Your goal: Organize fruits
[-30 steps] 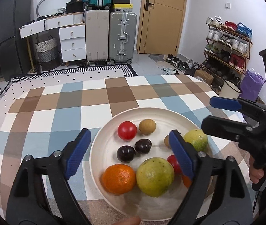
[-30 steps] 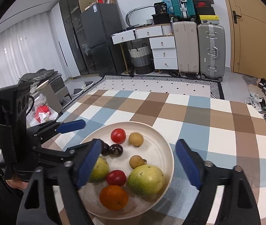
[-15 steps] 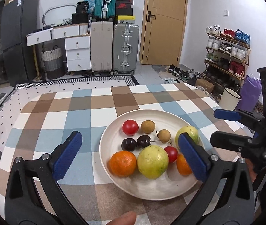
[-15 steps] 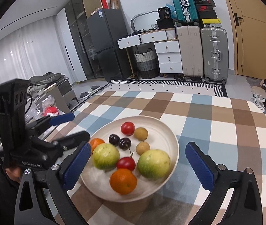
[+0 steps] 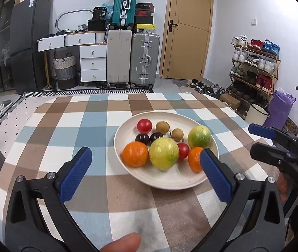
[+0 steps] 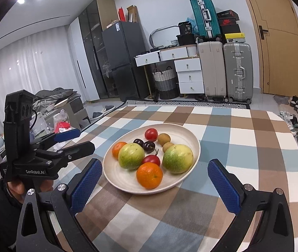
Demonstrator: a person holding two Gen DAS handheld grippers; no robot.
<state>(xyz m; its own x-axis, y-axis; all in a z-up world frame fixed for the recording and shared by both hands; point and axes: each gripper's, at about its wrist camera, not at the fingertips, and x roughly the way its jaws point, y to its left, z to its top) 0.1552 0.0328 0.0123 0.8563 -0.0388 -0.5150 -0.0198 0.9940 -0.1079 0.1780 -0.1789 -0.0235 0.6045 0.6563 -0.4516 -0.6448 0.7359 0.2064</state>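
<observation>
We see our left gripper [image 5: 146, 173] with its two blue pads [image 5: 75, 174] spread wide apart. Nothing sits between them and they touch nothing. They have just been opening. One pad shows over the checked cloth [image 5: 65, 130] on the worktop, and the other shows in front of the near right edge of the plate, partly hiding a small orange.

Our right gripper [image 6: 155, 185] is wide apart too, and it has also just been opening. Its pads [image 6: 86, 185] hold nothing. The near edge of the plate lies between them in this view, but they do not touch it.

The fruits all sit on the round cream plate [image 6: 117, 178], which rests on the cloth. In the right wrist view we count two big green-yellow fruits: one on the left [image 6: 131, 156] and one on the right [image 6: 177, 155]. An orange [image 6: 149, 175] lies at the front, touching a red fruit [image 6: 151, 160] behind it. A smaller orange [image 6: 117, 148] peeks out on the left. Two dark cherries [image 6: 146, 145] sit in the middle. Behind them is a red tomato [image 6: 151, 134], with two small brown fruits [image 6: 164, 139] just beside it.

A hand [image 6: 21, 187] holds the left gripper at the left side of that view.
</observation>
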